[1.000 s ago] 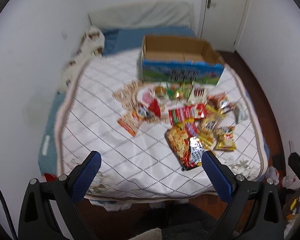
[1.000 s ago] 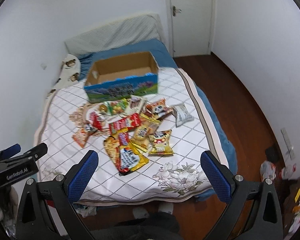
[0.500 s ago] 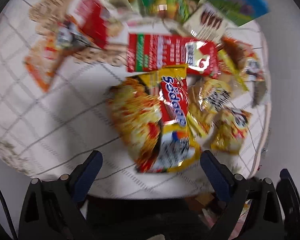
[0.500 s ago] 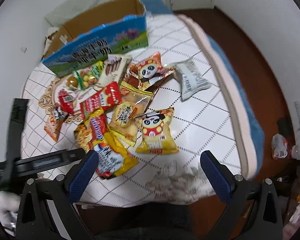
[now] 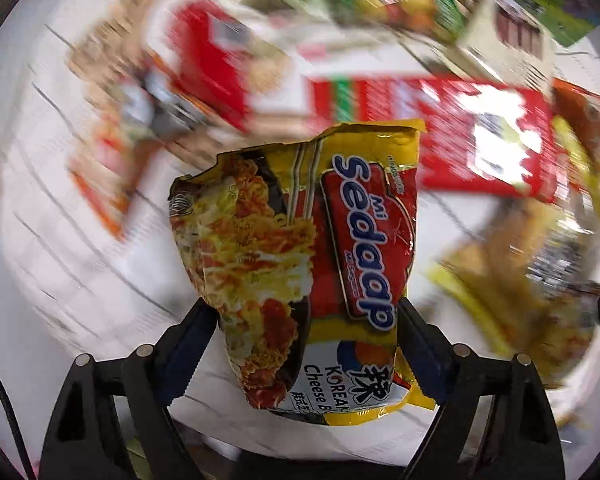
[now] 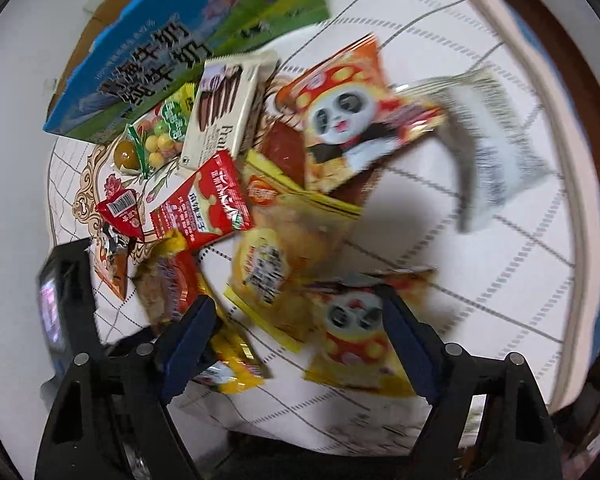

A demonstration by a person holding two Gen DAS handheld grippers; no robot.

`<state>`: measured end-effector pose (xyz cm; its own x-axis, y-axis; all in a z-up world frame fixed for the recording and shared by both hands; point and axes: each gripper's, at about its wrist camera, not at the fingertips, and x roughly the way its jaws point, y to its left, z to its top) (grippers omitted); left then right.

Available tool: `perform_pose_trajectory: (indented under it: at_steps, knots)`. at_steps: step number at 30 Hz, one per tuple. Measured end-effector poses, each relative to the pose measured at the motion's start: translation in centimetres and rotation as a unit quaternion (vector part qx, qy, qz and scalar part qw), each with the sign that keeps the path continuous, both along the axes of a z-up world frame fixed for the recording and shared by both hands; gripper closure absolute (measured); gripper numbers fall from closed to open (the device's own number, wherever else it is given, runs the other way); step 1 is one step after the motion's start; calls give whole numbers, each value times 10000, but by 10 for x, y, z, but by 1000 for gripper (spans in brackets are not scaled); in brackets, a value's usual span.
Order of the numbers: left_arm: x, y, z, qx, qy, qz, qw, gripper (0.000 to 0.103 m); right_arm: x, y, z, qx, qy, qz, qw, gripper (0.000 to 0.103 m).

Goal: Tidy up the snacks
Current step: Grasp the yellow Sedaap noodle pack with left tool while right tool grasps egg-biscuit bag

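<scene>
You are closing the left hand-held gripper [image 5: 302, 318] around the noodle packet [image 5: 300, 264] and the right hand-held gripper [image 6: 296, 320], gripping nothing yet, over the panda pouch [image 6: 356, 328], both lying near the cardboard box [image 6: 180, 44], their next stop.
</scene>
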<state>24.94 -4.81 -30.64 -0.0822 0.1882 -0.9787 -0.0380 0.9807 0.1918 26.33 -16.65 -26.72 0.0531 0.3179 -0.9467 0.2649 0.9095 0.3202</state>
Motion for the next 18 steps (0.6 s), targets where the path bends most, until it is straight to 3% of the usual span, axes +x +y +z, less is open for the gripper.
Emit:
perform_pose_trajectory:
  at_steps: [3,9,11,12,15,16,18]
  knots:
    - [7,14,3,142,-65,-109,9998,18,15,15,-16,-75,147,-152,9997,16]
    - [15,27,-2,-199,100,-244,9995,15,41,43,-50,-506,565,-514,9958,16]
    - [13,32,-7,-327,120,-312,9989,13,48,56,-58,-744,619,-411,9945,22]
    - [13,35,-14,-394,118,-322,9986,13,53,67,-63,-998,622,-174,9929,33]
    - [18,50,-15,-623,124,-308,9975,12,56,93,-65,-1396,509,592,9871,35]
    - [24,51,-28,-671,108,-318,9972,11,55,98,-65,-1482,480,793,9846,37]
    - [24,62,-30,-774,77,-337,9964,11,49,118,-66,-1789,435,1598,9698,38]
